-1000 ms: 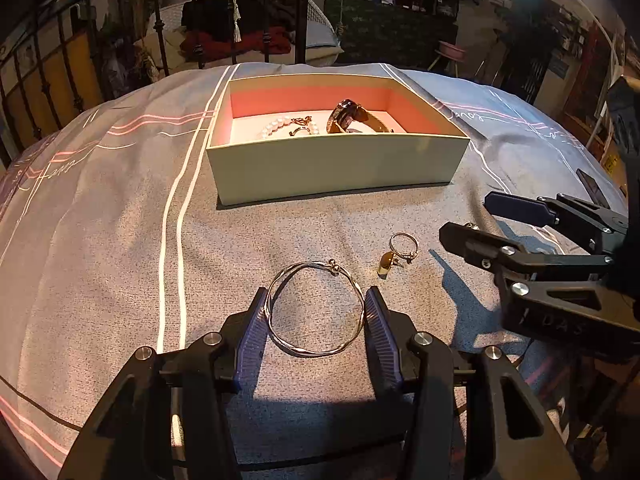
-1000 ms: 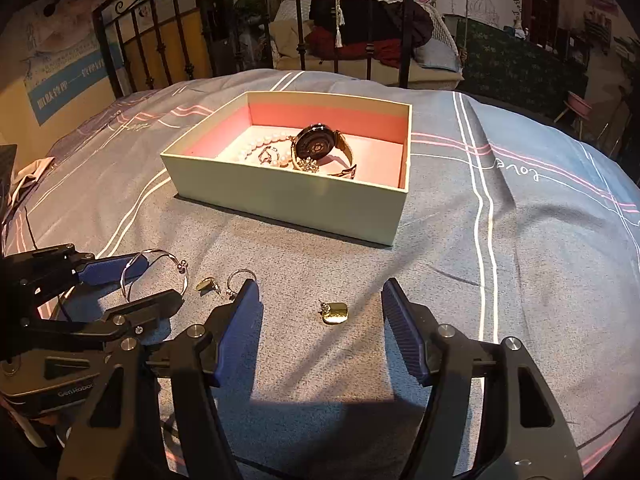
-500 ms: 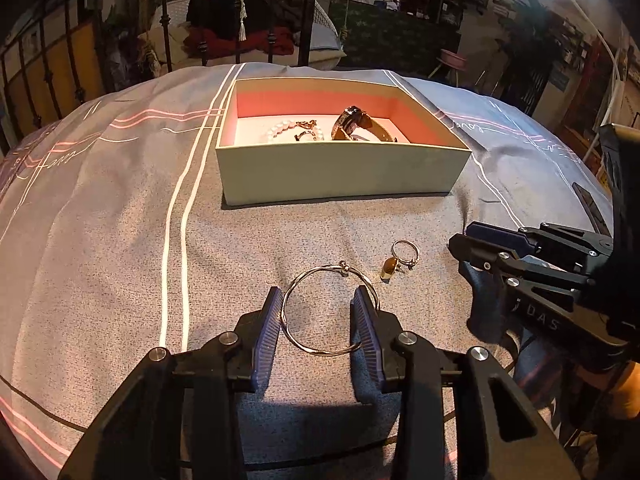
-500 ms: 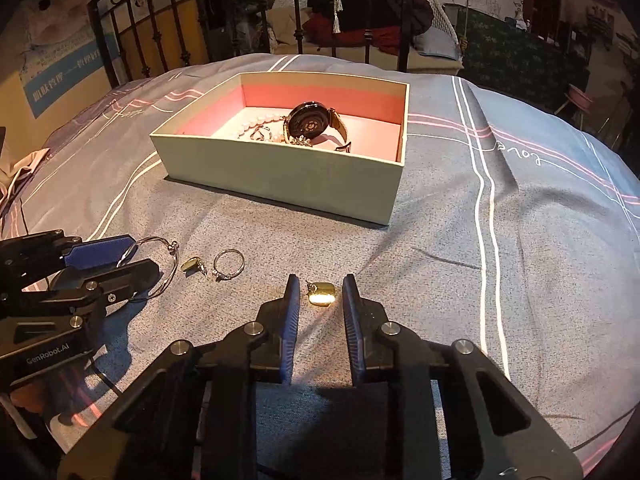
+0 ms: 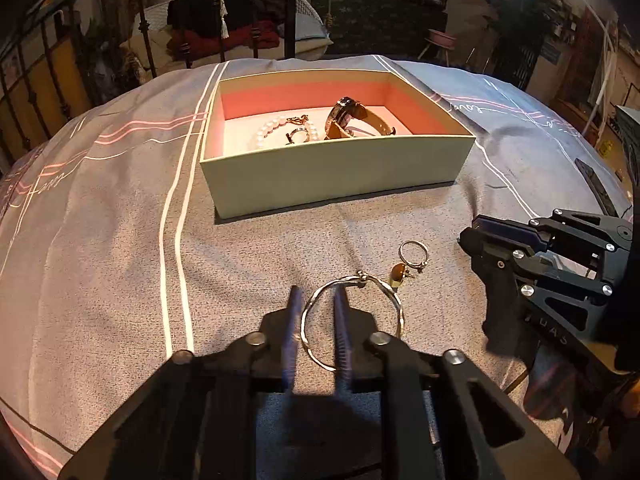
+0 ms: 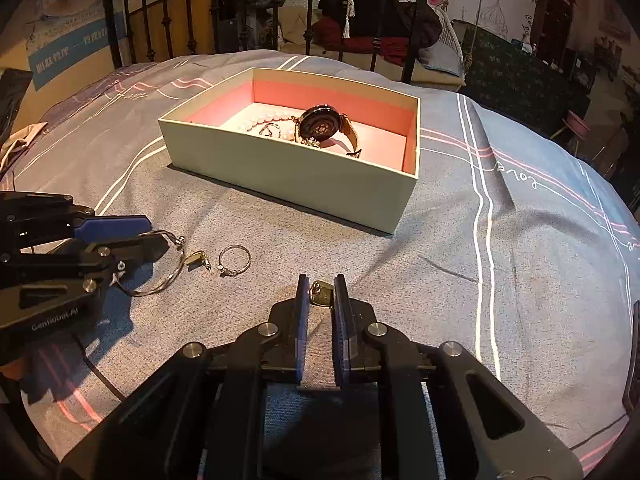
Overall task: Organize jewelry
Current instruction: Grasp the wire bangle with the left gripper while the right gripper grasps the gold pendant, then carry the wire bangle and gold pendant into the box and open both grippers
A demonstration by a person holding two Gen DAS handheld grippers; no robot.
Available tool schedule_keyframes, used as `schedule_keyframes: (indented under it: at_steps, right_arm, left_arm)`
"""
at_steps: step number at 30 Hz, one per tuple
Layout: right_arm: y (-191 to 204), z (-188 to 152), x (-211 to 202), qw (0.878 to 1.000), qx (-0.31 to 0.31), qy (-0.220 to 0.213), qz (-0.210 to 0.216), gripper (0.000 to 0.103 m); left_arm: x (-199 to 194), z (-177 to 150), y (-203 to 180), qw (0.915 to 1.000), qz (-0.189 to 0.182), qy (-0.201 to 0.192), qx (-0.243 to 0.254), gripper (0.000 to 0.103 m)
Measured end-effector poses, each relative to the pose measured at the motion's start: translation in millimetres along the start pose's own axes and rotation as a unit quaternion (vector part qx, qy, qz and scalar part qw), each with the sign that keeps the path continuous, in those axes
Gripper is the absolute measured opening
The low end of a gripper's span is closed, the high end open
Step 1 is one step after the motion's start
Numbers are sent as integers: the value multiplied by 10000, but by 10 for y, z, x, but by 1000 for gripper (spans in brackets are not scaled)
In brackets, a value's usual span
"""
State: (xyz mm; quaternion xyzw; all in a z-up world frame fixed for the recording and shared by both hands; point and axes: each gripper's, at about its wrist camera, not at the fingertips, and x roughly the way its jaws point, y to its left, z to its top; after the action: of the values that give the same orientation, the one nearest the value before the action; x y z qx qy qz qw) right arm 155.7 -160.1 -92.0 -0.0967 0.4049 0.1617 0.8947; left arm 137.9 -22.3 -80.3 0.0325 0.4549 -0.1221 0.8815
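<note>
While the bangle (image 5: pixel 352 322) lies flat on the grey bedspread (image 5: pixel 100 260) near the camera, the left gripper (image 5: pixel 318 300) has its fingers drawn close over the wire's left arc, one finger inside the loop and one outside; whether they already pinch the wire I cannot tell. Further right, the right gripper (image 6: pixel 319 292) is pressed onto a small gold pendant (image 6: pixel 321 293), which sits between its fingers at the cloth. Between the two lie a ring (image 6: pixel 235 260) and a gold earring (image 6: pixel 197 259), just beside the bangle's far edge. Beyond them stands the open box (image 6: pixel 288 174), already holding a pearl bracelet (image 5: pixel 272 130) and a watch (image 6: pixel 320 128). By my reading this is the pickup step; next, each piece needs lifting clear and carrying over the box's near wall, with care that the thin wire doesn't slip.
</note>
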Motion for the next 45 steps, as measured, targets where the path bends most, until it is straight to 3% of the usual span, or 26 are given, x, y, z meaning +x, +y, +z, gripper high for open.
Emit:
schedule_keyframes:
  at_steps: [3,15,27,33,41,45]
  right_arm:
    - [-4,-6,-28,10000,7,-58,23,13]
    - [-163,-57,-237,9967,530,-443,415,13]
    - [-204,20,-383,9938,634,-690,596,13]
    - [-212,231,-458,9925,570,-886,625,13]
    - [-271,751,-443,9908,459,-1122,605,13]
    - [-333,978,-348,9903,510,-1139,603,13]
  left_arm:
    - [-42,-10,37,9999,-108,-75,-107,4]
    - [-296,45,9,9984,-280,-408,-271,3]
    - [-503,255,-16,9968,-329,-682,-269,3]
    - [-557,466,11,9956,-312,-842,-264,3]
    - [-599,926,-3,9925,-231,-1169,-269,3]
    - [-510,1133,17,9928,-124,-1152,-315,3]
